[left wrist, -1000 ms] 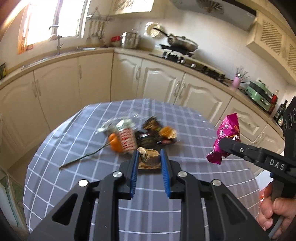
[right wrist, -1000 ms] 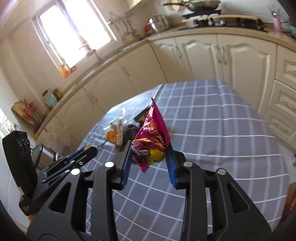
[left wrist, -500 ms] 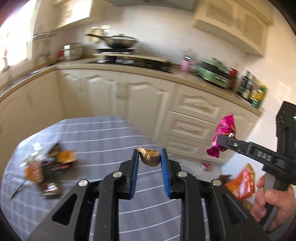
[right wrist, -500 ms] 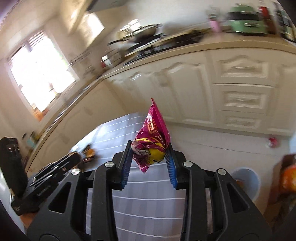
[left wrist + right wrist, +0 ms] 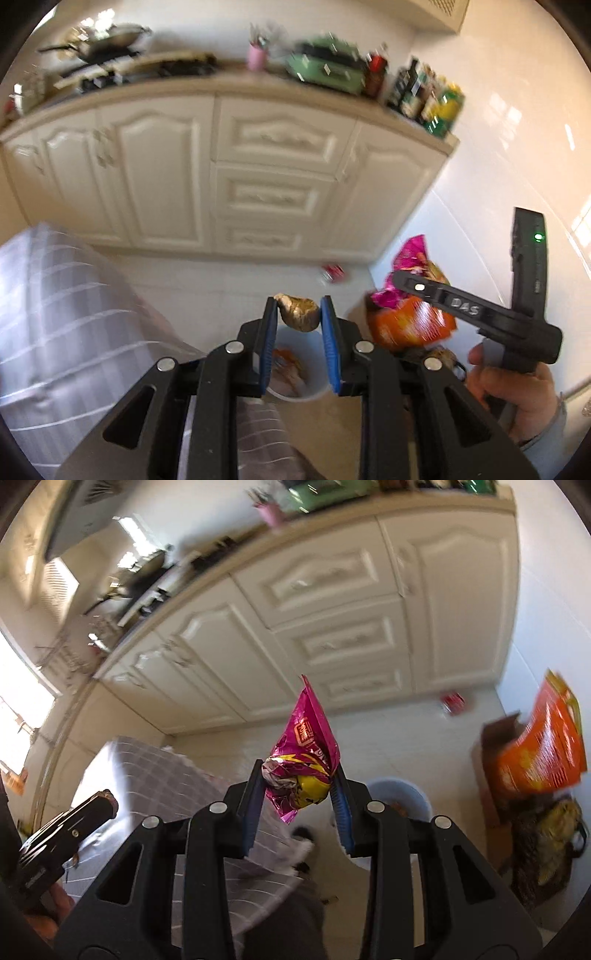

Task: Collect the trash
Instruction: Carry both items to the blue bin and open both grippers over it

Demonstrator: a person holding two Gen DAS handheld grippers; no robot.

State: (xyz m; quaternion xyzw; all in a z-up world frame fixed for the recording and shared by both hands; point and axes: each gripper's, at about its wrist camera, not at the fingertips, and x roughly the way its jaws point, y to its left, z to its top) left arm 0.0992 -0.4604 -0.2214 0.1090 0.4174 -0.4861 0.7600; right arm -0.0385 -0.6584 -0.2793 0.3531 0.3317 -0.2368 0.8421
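Observation:
My left gripper (image 5: 298,314) is shut on a crumpled gold wrapper (image 5: 298,313) and holds it above a pale blue trash bin (image 5: 314,365) on the floor, which has some trash inside. My right gripper (image 5: 300,779) is shut on a pink and yellow snack bag (image 5: 303,753), held in the air just left of the same bin (image 5: 406,794). In the left wrist view the right gripper (image 5: 402,286) and its pink bag (image 5: 406,258) are to the right of the bin. The left gripper's tip (image 5: 103,801) shows at the lower left of the right wrist view.
The grey checked tablecloth (image 5: 55,314) hangs at the left, its edge close to the bin. An orange bag (image 5: 543,746) and a cardboard box (image 5: 498,734) stand right of the bin. White cabinets (image 5: 258,177) run behind. A small red item (image 5: 332,272) lies on the floor tiles.
Both grippers swung right, away from the table and its trash pile, and tilted down toward the floor. The bin and orange bag came into view. Both grips are unchanged.

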